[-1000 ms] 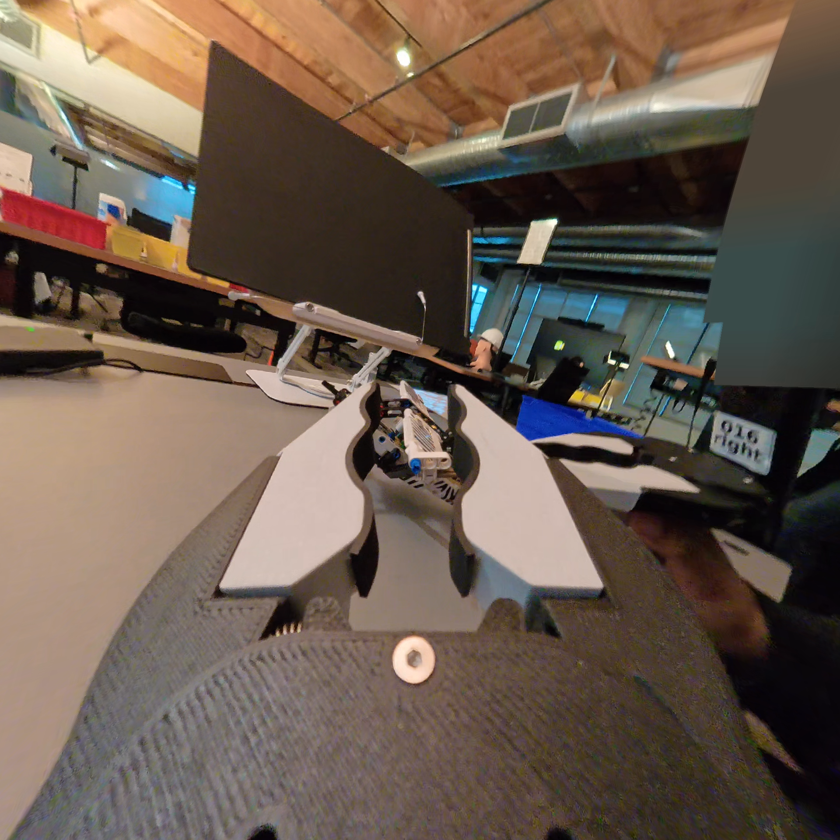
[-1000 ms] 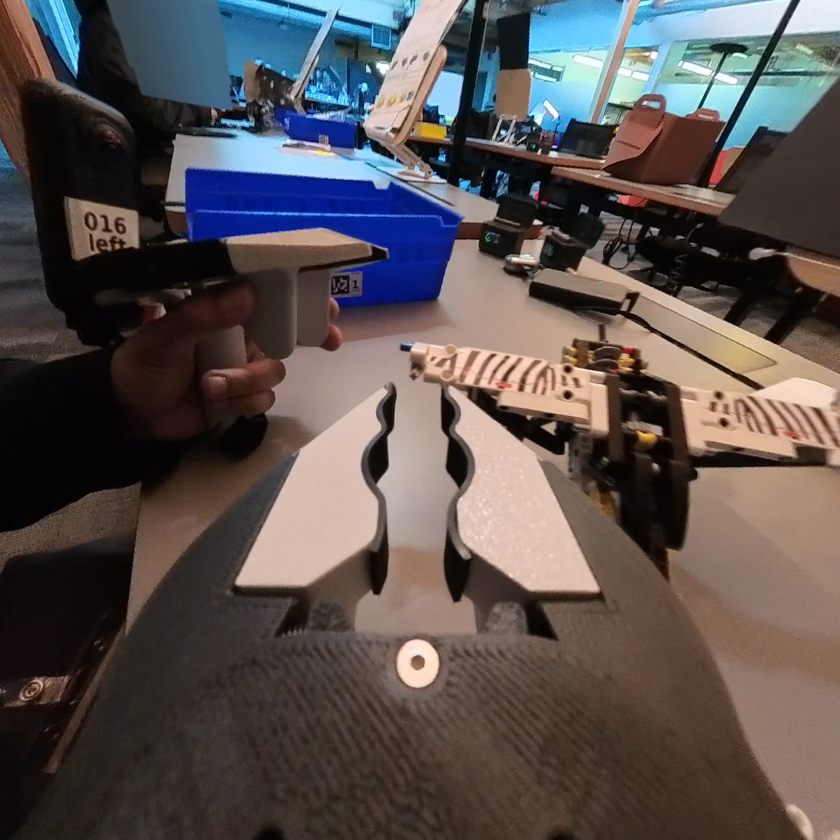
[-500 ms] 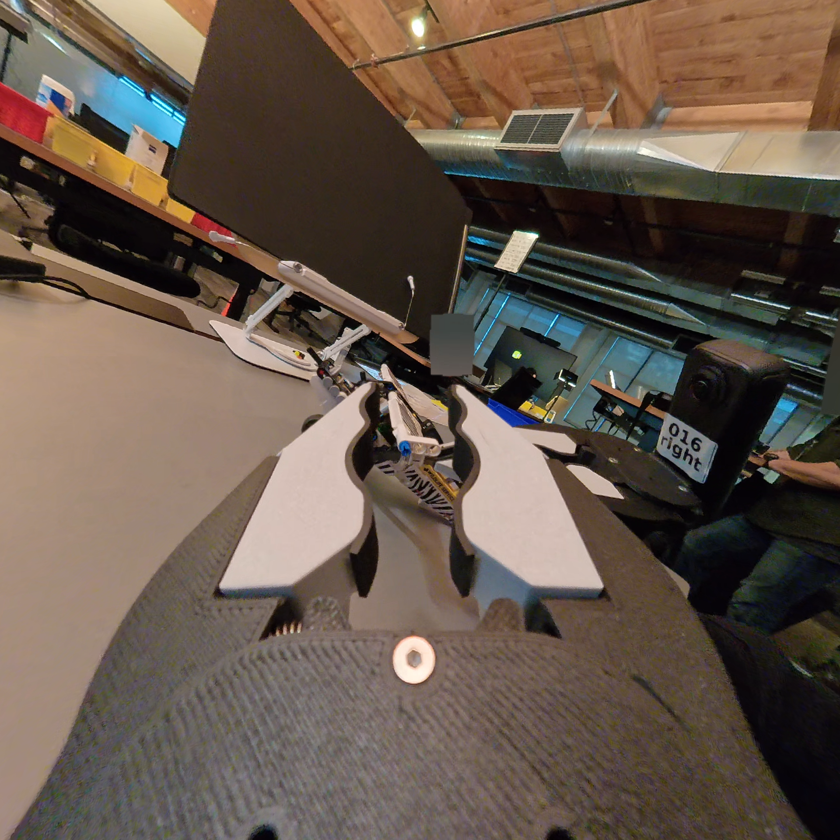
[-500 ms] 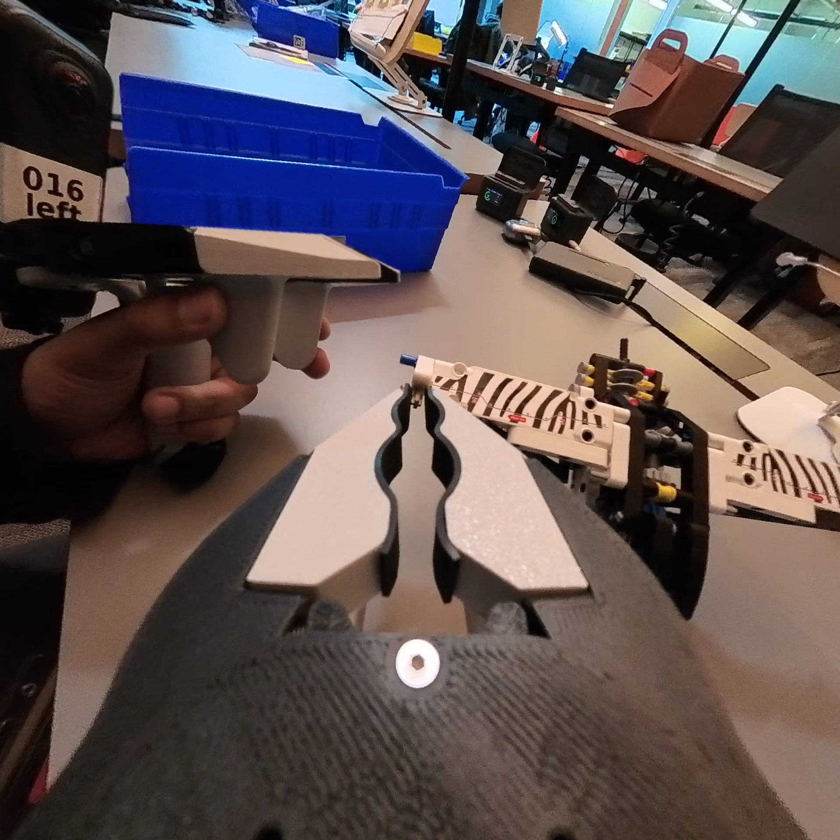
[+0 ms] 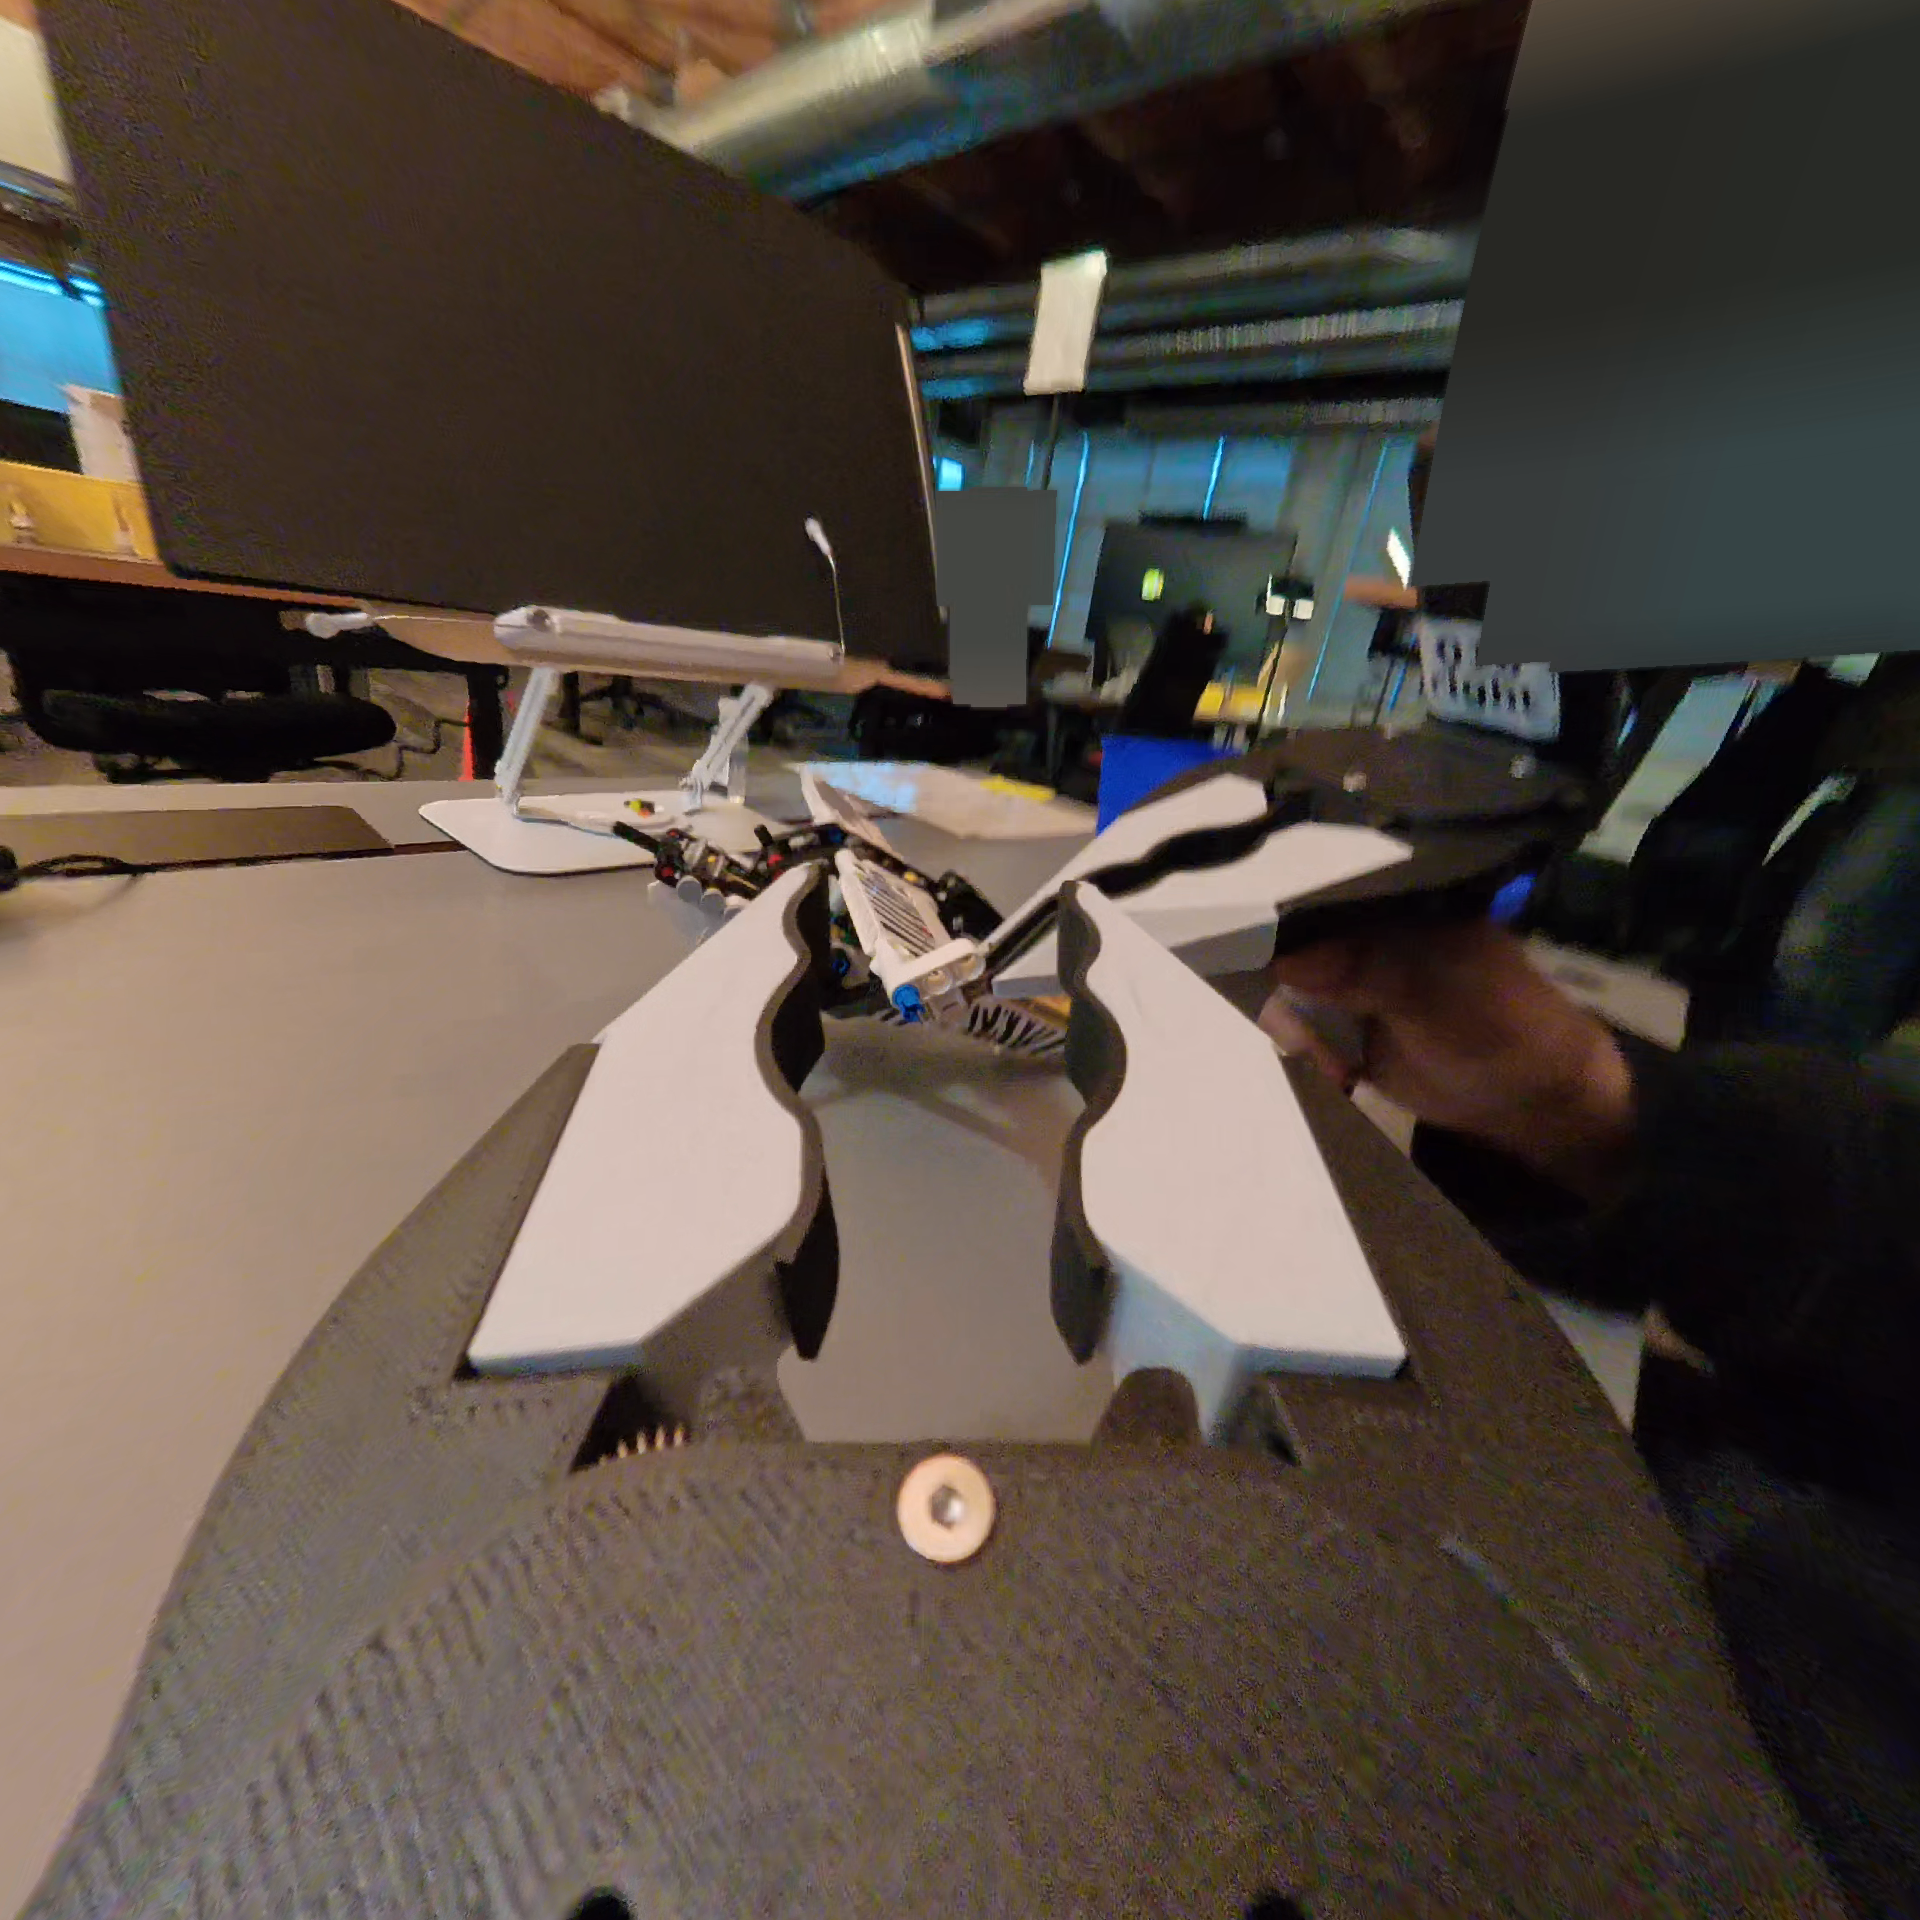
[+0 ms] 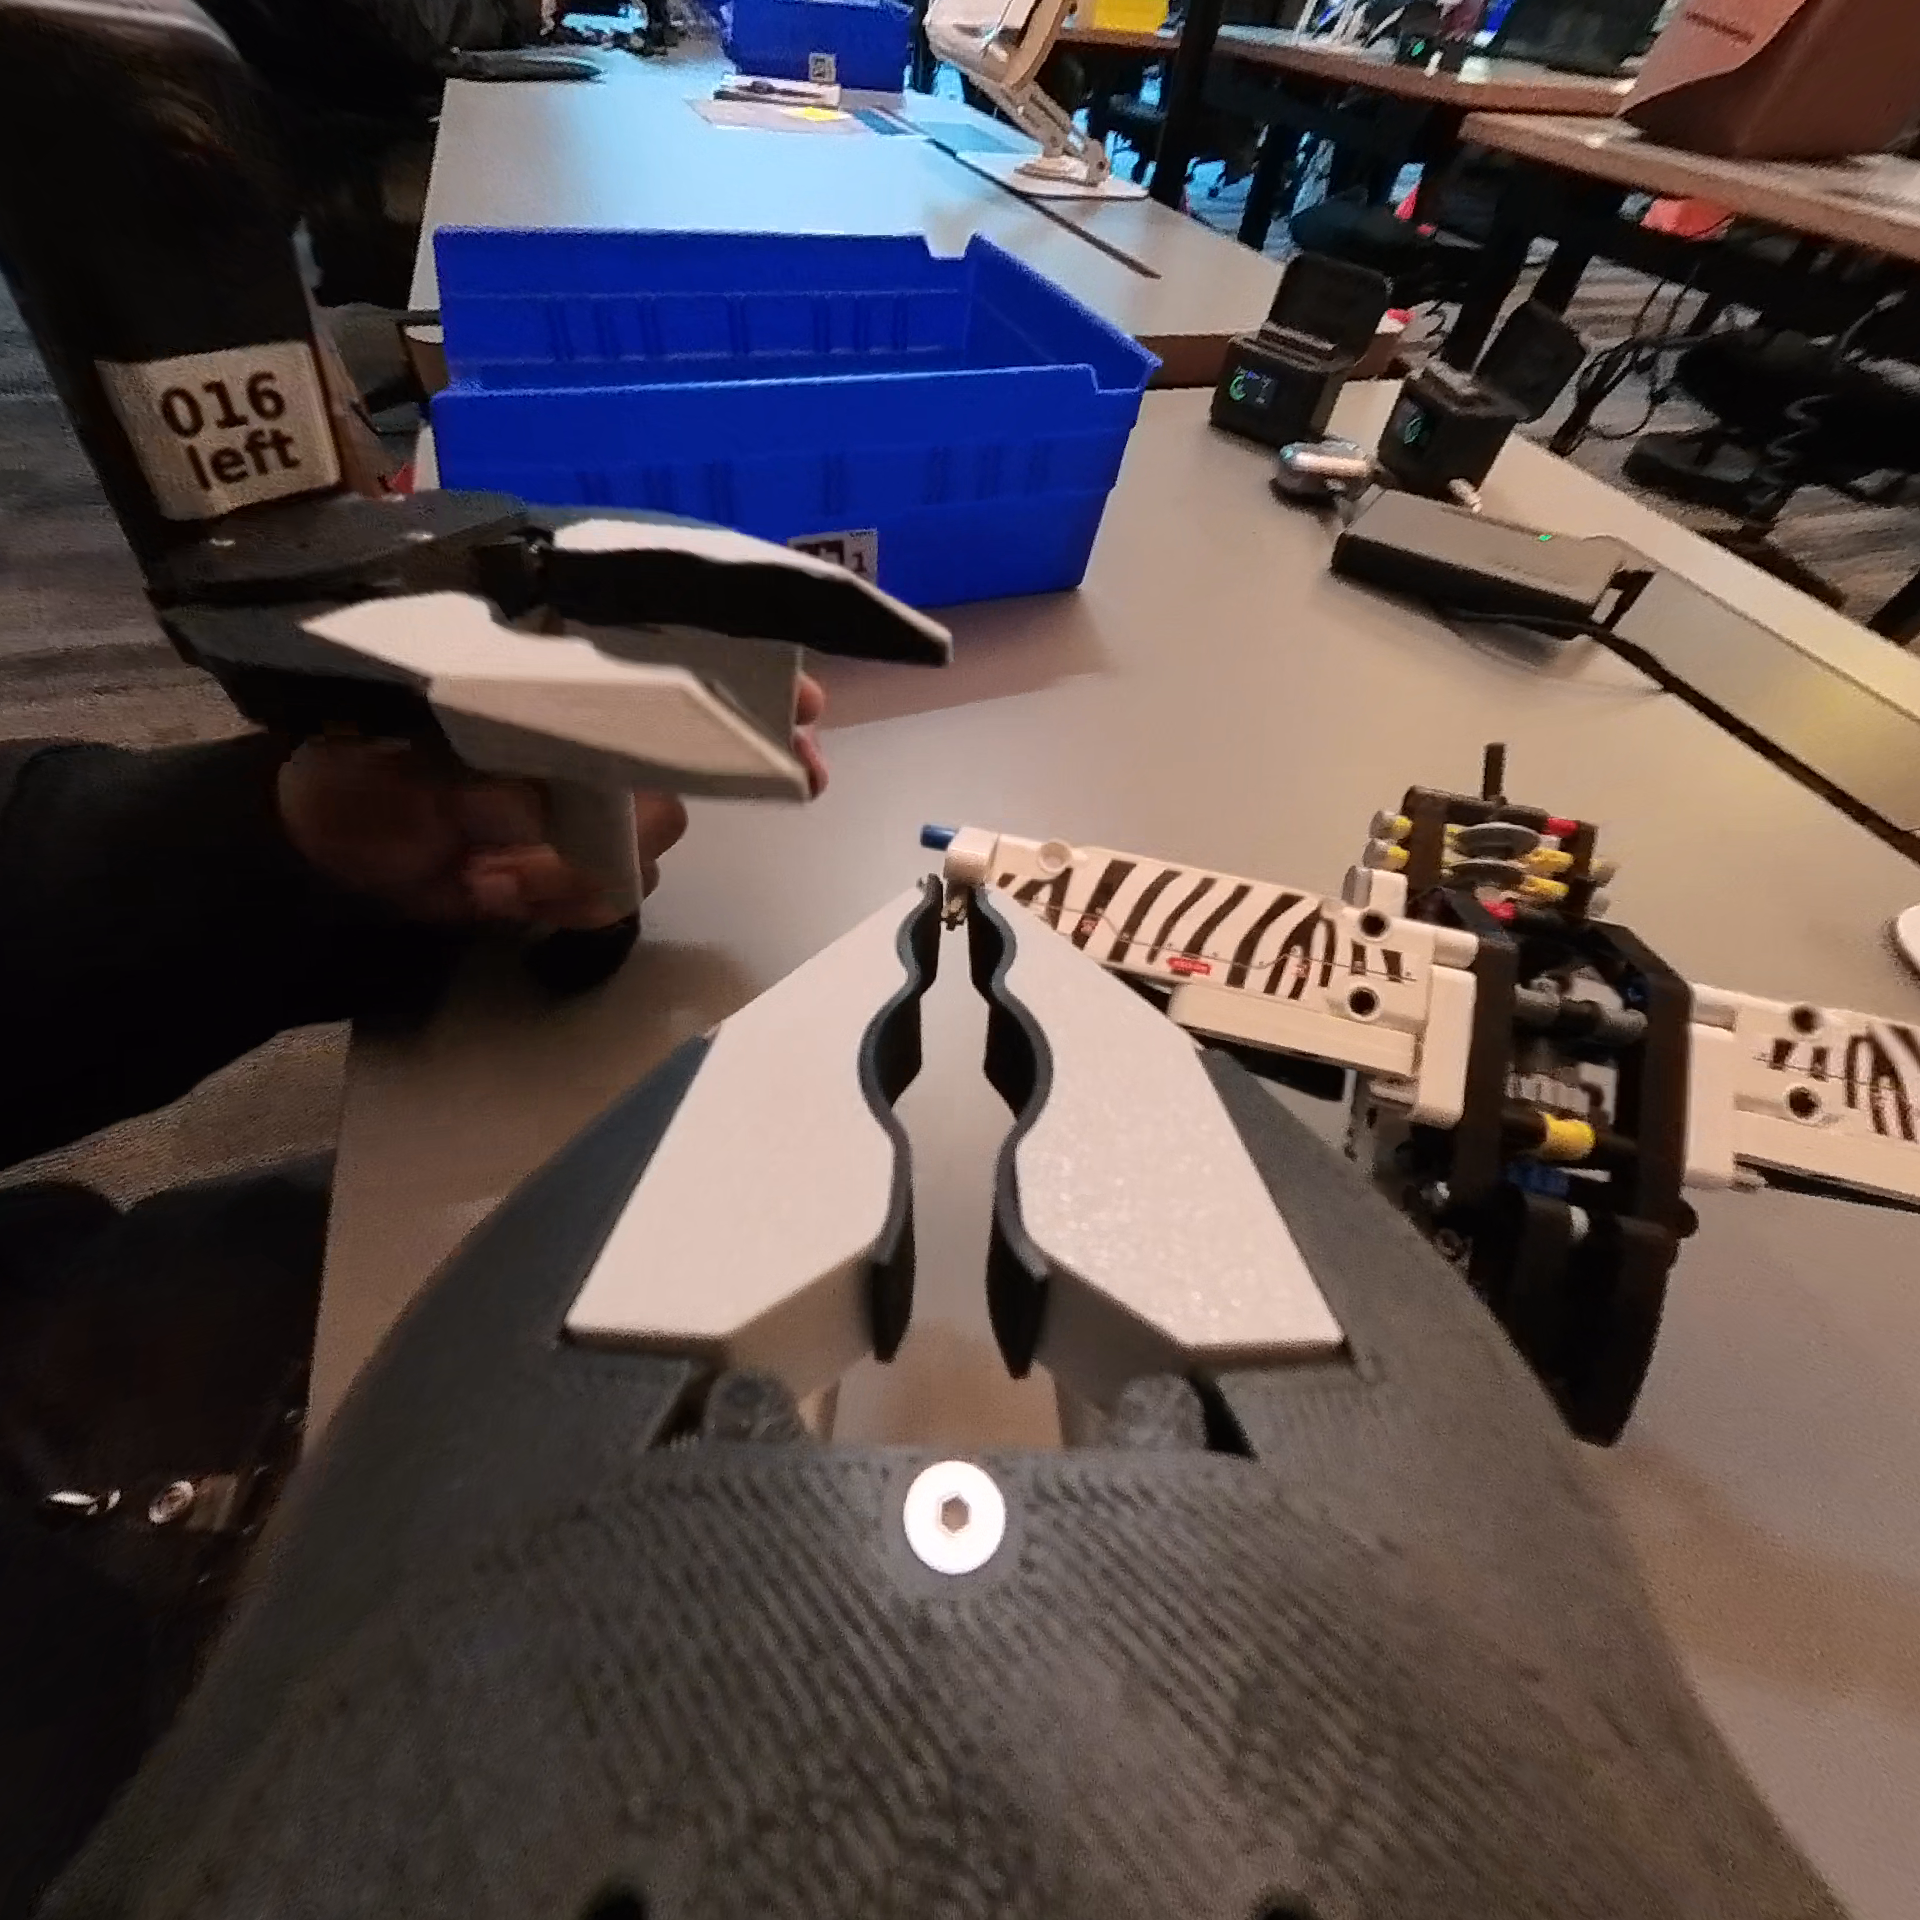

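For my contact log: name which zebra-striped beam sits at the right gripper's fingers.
The blue-pinned beam; the other beam juts out beyond the black frame, away from them.

Brick model [image 6: 1455, 997] on the table [image 6: 1195, 665], right of the right gripper [image 6: 954, 906]; its near arm tip touches that gripper's fingertips. Left gripper [image 6: 831, 707] to the left; bin [image 6: 769, 488] behind it; chargers [image 6: 1288, 374] far right.

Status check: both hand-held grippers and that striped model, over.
Left hand-held gripper open, short of the striped arm. Right hand-held gripper pinched shut at the arm's tip. Blue bin behind, well back.
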Action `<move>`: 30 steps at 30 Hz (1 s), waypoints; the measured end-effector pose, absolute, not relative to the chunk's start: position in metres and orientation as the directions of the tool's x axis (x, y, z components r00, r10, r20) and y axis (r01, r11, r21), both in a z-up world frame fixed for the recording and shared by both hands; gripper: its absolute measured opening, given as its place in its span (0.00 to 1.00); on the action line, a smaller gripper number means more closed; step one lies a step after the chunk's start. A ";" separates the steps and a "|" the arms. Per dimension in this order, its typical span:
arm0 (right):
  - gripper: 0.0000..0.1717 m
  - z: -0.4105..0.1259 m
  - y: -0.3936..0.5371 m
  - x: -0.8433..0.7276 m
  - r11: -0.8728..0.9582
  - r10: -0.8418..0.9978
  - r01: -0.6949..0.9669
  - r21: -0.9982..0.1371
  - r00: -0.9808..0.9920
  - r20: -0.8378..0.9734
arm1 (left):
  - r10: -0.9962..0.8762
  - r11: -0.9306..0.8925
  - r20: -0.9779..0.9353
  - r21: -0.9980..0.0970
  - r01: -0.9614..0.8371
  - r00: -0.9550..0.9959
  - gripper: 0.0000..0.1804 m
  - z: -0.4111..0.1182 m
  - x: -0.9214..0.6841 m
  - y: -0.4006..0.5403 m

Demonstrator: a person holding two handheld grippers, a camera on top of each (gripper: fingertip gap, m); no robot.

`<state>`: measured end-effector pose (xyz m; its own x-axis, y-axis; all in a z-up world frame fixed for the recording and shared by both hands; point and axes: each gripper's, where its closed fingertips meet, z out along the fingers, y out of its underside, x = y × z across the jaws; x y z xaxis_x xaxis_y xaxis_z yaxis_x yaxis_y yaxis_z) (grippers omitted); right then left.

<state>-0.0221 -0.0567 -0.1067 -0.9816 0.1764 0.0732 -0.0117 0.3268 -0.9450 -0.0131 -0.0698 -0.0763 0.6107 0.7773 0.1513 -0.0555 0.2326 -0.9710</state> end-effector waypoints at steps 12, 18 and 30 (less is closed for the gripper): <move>0.02 -0.104 -0.045 -0.019 0.453 0.093 0.062 -0.889 -0.995 -0.022 | 0.788 -0.271 -0.274 -0.958 -0.090 0.551 0.19 -0.108 -0.027 -0.038; 0.02 -0.104 -0.042 -0.016 0.516 0.065 0.132 -0.847 -0.991 -0.115 | 0.777 -0.380 -0.384 -0.918 -0.114 0.498 0.09 -0.114 -0.029 -0.034; 0.05 -0.091 -0.048 -0.017 0.447 0.048 0.147 -0.882 -0.989 -0.141 | 0.788 -0.307 -0.308 -0.947 -0.093 0.533 0.07 -0.111 -0.026 -0.038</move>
